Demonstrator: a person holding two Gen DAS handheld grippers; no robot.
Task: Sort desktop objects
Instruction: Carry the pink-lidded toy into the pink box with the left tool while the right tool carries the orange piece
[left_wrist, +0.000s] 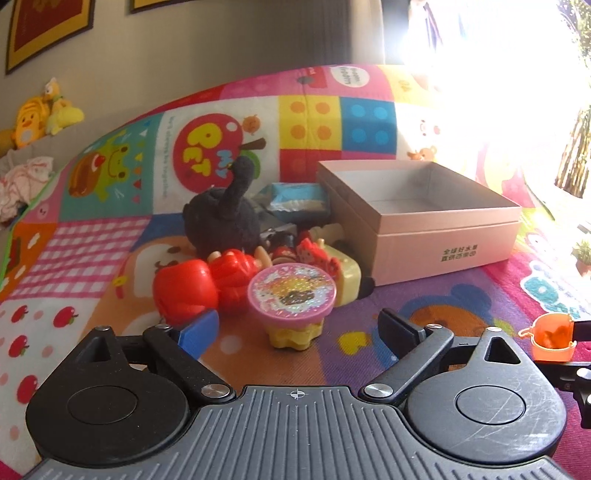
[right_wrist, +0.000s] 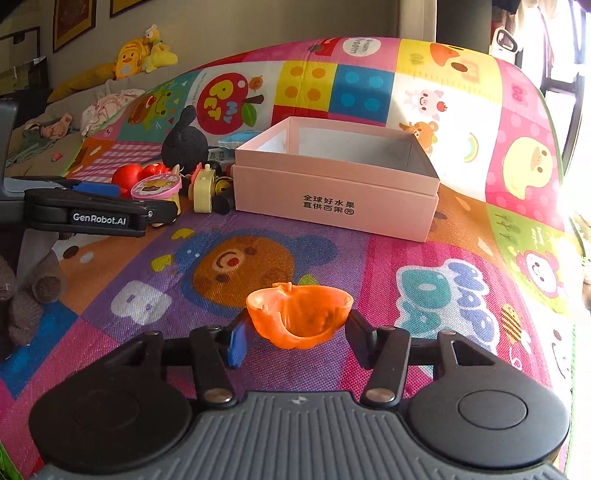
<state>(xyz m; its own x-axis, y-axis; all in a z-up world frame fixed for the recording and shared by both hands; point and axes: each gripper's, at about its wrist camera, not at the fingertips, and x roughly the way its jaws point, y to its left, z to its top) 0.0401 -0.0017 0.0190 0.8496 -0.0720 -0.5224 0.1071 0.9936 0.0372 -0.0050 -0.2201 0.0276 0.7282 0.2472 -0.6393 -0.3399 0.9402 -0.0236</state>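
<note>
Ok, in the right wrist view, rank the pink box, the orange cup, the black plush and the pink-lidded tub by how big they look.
1. pink box
2. orange cup, though it is nearest the camera, which inflates it
3. black plush
4. pink-lidded tub, partly hidden behind the left gripper; close to the plush, so that order is unsure

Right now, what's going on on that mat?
A person is sorting toys with two handheld tools. The right tool is shut on an orange pumpkin-shaped cup, held above the play mat short of the open pink box, which looks empty. The left tool is open, facing a pink-lidded toy cup in the pile beside the box, not gripping it.
</note>
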